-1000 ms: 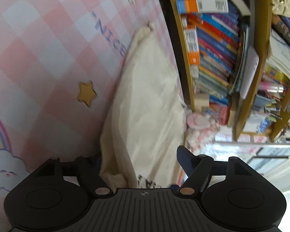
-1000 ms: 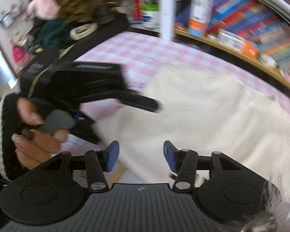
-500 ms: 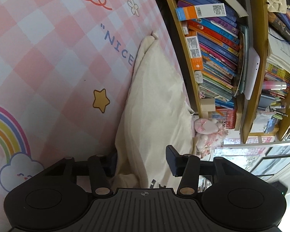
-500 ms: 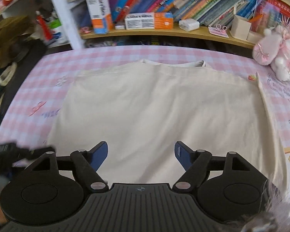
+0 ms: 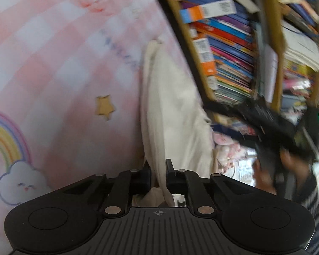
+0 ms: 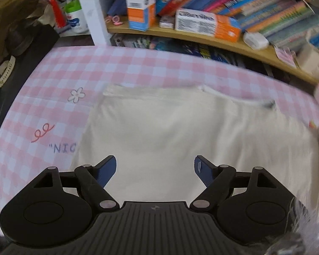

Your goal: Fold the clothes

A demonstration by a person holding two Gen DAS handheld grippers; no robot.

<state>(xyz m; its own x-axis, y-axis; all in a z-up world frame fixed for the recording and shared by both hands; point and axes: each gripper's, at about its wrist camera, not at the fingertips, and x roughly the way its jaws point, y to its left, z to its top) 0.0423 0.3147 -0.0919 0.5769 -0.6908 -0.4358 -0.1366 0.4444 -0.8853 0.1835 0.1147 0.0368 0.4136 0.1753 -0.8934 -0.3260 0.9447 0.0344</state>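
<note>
A pink and white checked cloth [image 6: 53, 78] covers the table and is the largest thing in both views; printed on it are a rainbow with a cloud [image 5: 8, 148], a star [image 5: 105, 106], a small flower [image 6: 76, 95] and blue lettering [image 6: 62, 148] partly covered by the garment. The cream garment [image 6: 191, 131] lies spread flat on the right part of this cloth, its far hem close to the table's back edge, with bare checked cloth open to its left and a narrower strip beyond it. Just behind the table stands a bookshelf [image 6: 202, 39] packed with coloured books [image 6: 265, 6] and boxes, which closes off the far side; a dark heap of clothes and a white strap [image 6: 2, 74] sit past the left edge. The left wrist view alone shows the garment [image 5: 172, 110] edge-on, its near edge lifted in a fold, and a pink plush toy [image 5: 225, 146] at the shelf's foot. The left gripper [image 5: 158, 175] is closed narrowly on that lifted edge of the garment. In that same view the right gripper [image 5: 265, 119] appears blurred, held by a hand [image 5: 287, 170] in a striped sleeve. The right wrist view shows the right gripper [image 6: 155, 170] spread wide over the near part of the garment, holding nothing.
</note>
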